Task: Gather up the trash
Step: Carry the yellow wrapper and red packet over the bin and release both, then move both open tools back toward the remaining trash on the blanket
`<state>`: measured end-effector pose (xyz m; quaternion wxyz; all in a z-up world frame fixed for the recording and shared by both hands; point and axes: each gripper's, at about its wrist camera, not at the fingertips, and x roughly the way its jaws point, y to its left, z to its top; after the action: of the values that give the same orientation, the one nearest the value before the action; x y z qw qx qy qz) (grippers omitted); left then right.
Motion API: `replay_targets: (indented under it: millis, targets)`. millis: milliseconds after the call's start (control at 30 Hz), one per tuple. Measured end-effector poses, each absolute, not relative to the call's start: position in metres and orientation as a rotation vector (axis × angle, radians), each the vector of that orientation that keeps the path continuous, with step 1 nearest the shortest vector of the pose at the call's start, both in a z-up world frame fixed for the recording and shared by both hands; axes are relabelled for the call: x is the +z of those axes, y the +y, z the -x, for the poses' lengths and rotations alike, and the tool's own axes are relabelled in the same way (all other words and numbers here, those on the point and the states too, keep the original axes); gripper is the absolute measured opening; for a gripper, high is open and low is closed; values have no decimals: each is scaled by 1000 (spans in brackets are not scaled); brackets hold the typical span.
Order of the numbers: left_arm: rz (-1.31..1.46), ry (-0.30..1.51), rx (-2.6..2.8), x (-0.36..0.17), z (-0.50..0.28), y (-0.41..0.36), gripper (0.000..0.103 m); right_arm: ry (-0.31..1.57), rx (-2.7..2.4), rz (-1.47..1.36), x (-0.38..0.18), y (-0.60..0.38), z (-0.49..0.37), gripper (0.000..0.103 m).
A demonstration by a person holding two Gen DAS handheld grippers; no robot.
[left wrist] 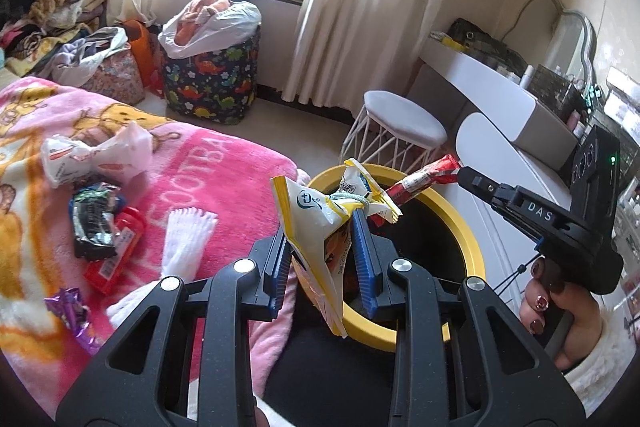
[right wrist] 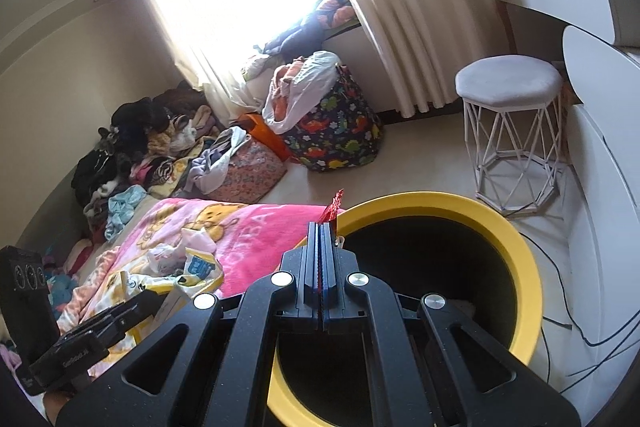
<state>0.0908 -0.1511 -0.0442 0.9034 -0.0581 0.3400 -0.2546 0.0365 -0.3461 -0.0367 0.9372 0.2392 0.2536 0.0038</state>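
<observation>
Glossy crinkled plastic wrapper (left wrist: pixel 308 223); fuzzy cloth blanket (left wrist: pixel 224 163); smooth matt yellow bin rim (left wrist: pixel 472 239)

The right gripper (right wrist: pixel 322 227) pinches a red wrapper (right wrist: pixel 334 209) over the yellow-rimmed bin (right wrist: pixel 520 251) — pink blanket (right wrist: pixel 256 247) just beside it.

Bin (left wrist: pixel 472 247) right of bed (left wrist: pixel 224 163)

left black two-finger gripper with blue pads (left wrist: pixel 320 227): angled downward, jaws partly closed, pads pressing a yellow-and-white crinkled snack wrapper (left wrist: pixel 316 215) | right black two-finger gripper (right wrist: pixel 322 227): angled downward, jaws fully together, pinching a red foil wrapper (right wrist: pixel 333 209) | right hand (left wrist: pixel 560 311): wrapped around the handle
</observation>
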Motion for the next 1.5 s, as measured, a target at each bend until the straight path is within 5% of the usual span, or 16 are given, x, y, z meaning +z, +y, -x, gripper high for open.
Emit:
replay_targets:
  millis: [900,967,1033,1067,1200,1500]
  targets:
    - [62,819,-605,-88,-116,-202,23,643,-115,-528,-80,-374,-50,2]
    - [69,816,-597,-89,-118,-201,28,653,-116,-538,-82,-375,-52,10]
    - [84,802,-584,-86,-119,-198,63,658,-124,-536,-84,-374,-52,40]
    - [89,789,-577,-85,-118,-196,69,648,-127,-541,-84,-373,-51,52]
    - [94,745,-547,-77,-115,-186,91,653,-107,-528,-85,-366,-54,54]
    - [122,691,-470,-65,-115,-156,92,622,-46,-498,-72,-341,-56,63]
